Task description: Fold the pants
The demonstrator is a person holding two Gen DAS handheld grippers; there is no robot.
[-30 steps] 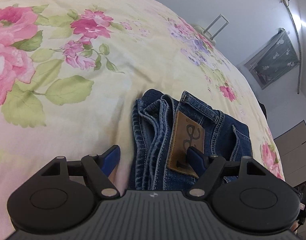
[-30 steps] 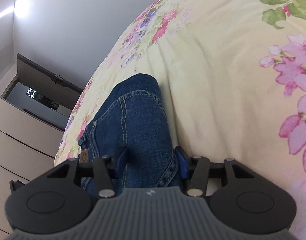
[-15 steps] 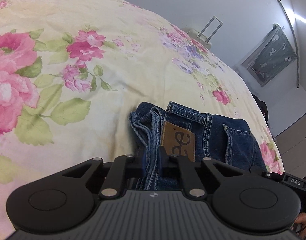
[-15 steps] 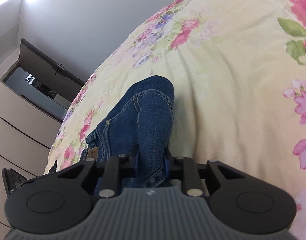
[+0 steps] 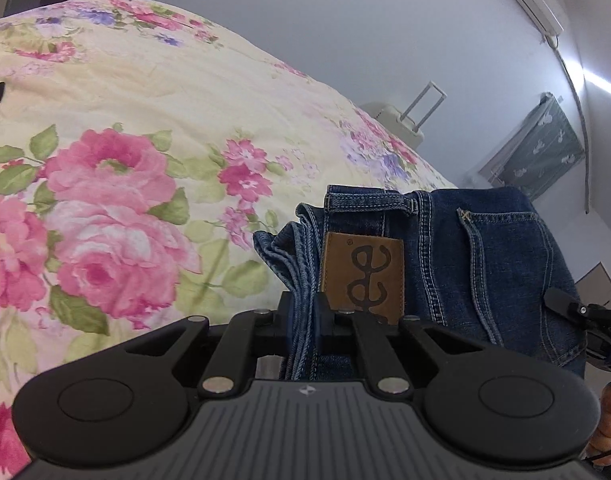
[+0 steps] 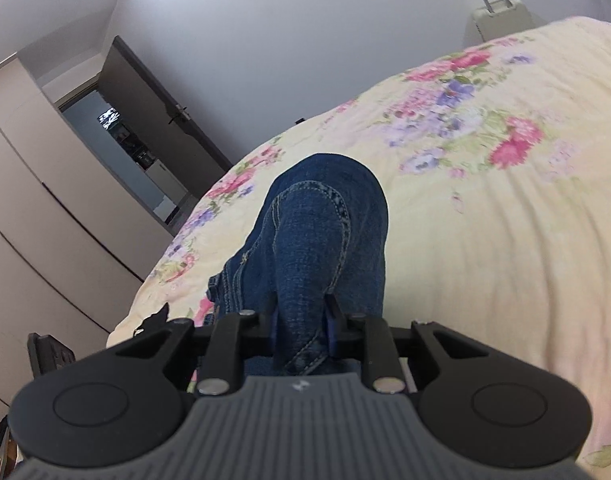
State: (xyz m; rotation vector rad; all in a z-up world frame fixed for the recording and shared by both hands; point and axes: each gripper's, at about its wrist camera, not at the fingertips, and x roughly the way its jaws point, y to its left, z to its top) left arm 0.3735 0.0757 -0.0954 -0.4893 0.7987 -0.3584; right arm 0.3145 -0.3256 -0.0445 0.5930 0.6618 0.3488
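The folded blue jeans show a brown leather waistband patch and a back pocket in the left wrist view. My left gripper is shut on the stacked waistband layers beside the patch. In the right wrist view the jeans rise as a rounded fold. My right gripper is shut on that denim near a stitched hem. Both ends are raised off the floral bedspread.
The bedspread fills most of both views. A suitcase stands past the bed's far edge. A wardrobe and an open door lie to the left in the right wrist view. The right gripper's body shows at the right.
Both grippers were open around the jeans, then closed on the denim. They have since lifted it, so the bed sits lower and more wall shows in both views.
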